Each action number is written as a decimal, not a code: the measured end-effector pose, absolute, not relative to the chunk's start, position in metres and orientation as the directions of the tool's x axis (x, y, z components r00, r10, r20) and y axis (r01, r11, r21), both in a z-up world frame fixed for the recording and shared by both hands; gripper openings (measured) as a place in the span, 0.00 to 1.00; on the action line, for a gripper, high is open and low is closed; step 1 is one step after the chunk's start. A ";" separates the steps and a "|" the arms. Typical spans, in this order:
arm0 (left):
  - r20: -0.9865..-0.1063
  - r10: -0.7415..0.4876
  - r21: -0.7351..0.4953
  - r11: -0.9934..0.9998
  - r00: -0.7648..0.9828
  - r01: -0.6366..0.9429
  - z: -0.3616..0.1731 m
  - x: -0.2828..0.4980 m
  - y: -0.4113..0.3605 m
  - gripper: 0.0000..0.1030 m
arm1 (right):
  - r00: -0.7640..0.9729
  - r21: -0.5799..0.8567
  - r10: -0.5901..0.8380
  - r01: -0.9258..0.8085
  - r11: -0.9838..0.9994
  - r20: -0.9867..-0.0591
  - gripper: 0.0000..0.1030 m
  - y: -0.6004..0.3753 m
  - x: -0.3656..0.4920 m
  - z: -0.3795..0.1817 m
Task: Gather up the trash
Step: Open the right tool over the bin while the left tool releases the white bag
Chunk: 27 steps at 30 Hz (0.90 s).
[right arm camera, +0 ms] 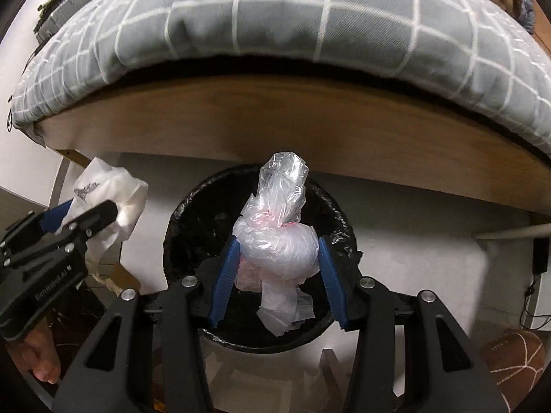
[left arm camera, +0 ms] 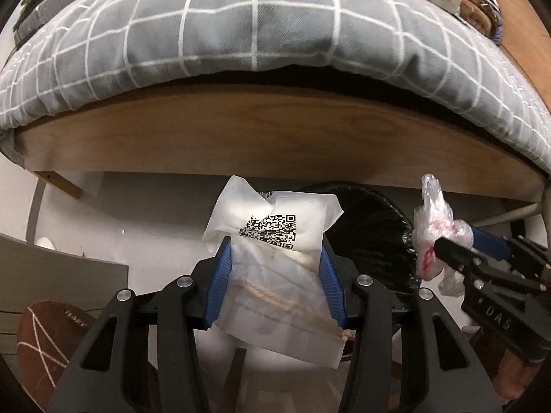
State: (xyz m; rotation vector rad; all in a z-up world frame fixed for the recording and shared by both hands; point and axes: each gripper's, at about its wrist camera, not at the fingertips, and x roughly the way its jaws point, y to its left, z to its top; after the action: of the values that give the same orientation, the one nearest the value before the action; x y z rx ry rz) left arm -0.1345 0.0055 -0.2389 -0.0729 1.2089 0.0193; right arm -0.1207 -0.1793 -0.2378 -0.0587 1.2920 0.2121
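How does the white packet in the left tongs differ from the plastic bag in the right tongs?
The white packet is flat, opaque and bears a QR code; the plastic bag is clear, knotted into a ball, with pink marks. The bag hangs over the black bin; the packet is beside it. Both are clamped.

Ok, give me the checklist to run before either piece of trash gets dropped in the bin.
1. Right gripper holds the clear plastic bag between its jaws: ok.
2. Left gripper holds the white packet with the QR code: ok.
3. Clear plastic bag sits over the mouth of the black-lined bin in the right wrist view: ok.
4. White packet is over the bin: not ok; in the right wrist view it hangs left of the rim.
5. Bin mouth is open, liner in place: ok.
6. Room left inside the bin: cannot tell, the interior is too dark.
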 end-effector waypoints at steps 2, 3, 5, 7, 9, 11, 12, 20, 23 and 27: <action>-0.937 -0.010 -0.030 0.998 0.348 -0.051 -0.245 -0.132 0.007 0.46 | 0.249 0.078 0.126 -0.192 0.978 -0.960 0.44 -0.177 -0.120 -0.245; -0.942 -0.013 -0.035 0.998 0.337 -0.058 -0.249 -0.129 0.008 0.46 | 0.243 0.081 0.127 -0.191 0.978 -0.962 0.44 -0.176 -0.119 -0.247; -0.949 -0.028 -0.052 0.996 0.315 -0.068 -0.256 -0.125 0.010 0.46 | 0.232 0.081 0.126 -0.193 0.978 -0.965 0.44 -0.174 -0.118 -0.253; -0.952 -0.021 -0.044 0.997 0.304 -0.068 -0.262 -0.122 0.013 0.46 | 0.219 0.085 0.128 -0.195 0.977 -0.967 0.44 -0.174 -0.117 -0.257; -0.954 -0.015 -0.037 0.997 0.298 -0.069 -0.266 -0.120 0.012 0.46 | 0.206 0.095 0.134 -0.192 0.977 -0.969 0.44 -0.174 -0.120 -0.261; -0.955 -0.007 -0.027 0.997 0.295 -0.066 -0.269 -0.119 0.011 0.46 | 0.198 0.090 0.129 -0.197 0.976 -0.972 0.44 -0.172 -0.120 -0.265; -0.956 -0.003 -0.022 0.998 0.292 -0.064 -0.270 -0.119 0.010 0.46 | 0.193 0.091 0.131 -0.202 0.975 -0.972 0.44 -0.170 -0.121 -0.266; -0.966 -0.003 -0.020 0.998 0.259 -0.062 -0.279 -0.121 0.006 0.46 | 0.208 0.090 0.138 -0.221 0.971 -0.968 0.62 -0.162 -0.123 -0.261; -0.964 -0.009 -0.024 0.998 0.266 -0.055 -0.277 -0.119 0.004 0.46 | 0.233 0.085 0.132 -0.204 0.975 -0.963 0.72 -0.170 -0.123 -0.254; -0.961 -0.025 -0.041 0.998 0.277 -0.051 -0.271 -0.120 -0.003 0.46 | 0.264 0.073 0.115 -0.164 0.984 -0.958 0.81 -0.188 -0.124 -0.243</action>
State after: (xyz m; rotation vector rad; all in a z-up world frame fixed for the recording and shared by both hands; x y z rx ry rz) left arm -0.1196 -0.0027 -0.2712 -0.0677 1.2905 0.0172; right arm -0.1239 -0.1881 -0.2431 -0.0442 1.2897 0.1886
